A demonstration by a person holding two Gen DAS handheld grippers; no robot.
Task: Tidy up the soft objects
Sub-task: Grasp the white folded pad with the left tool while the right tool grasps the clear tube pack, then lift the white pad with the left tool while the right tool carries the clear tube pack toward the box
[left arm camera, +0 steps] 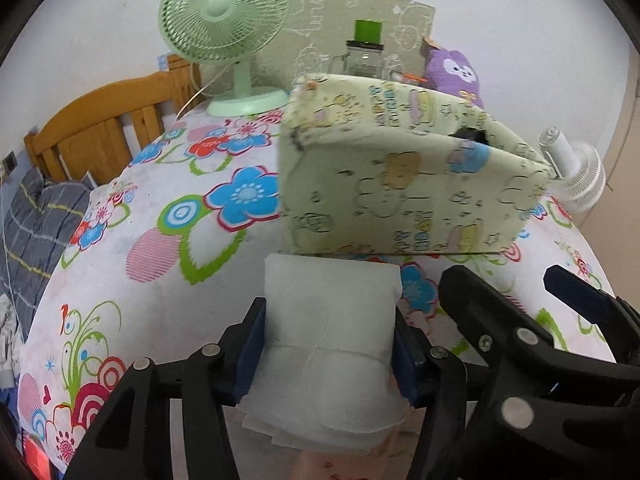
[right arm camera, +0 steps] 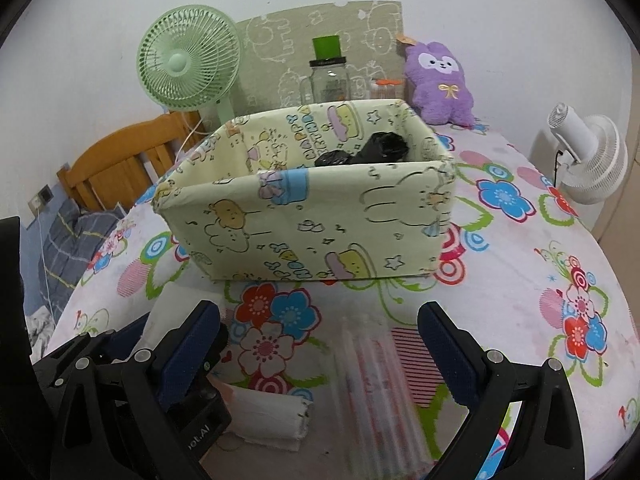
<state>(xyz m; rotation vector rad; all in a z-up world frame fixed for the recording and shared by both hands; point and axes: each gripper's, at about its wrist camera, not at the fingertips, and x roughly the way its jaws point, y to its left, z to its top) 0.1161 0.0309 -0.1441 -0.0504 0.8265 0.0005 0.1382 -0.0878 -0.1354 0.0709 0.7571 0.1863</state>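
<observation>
My left gripper [left arm camera: 328, 344] is shut on a folded white cloth pad [left arm camera: 330, 320], held just in front of the pale yellow cartoon-print fabric box [left arm camera: 400, 184]. The box [right arm camera: 312, 220] stands on the floral table and holds a black bundle [right arm camera: 368, 150]. My right gripper [right arm camera: 320, 344] is open and empty, above a clear packet with red print [right arm camera: 376, 384] lying on the cloth. It also shows at the right of the left wrist view [left arm camera: 500, 292]. The white pad [right arm camera: 272, 416] and the left gripper [right arm camera: 152, 344] show at lower left of the right wrist view.
A green fan [right arm camera: 188, 68], a jar with a green lid [right arm camera: 328, 76] and a purple plush [right arm camera: 440, 84] stand behind the box. A white fan [right arm camera: 592, 156] is at the right edge. A wooden bed frame [right arm camera: 120, 160] lies left.
</observation>
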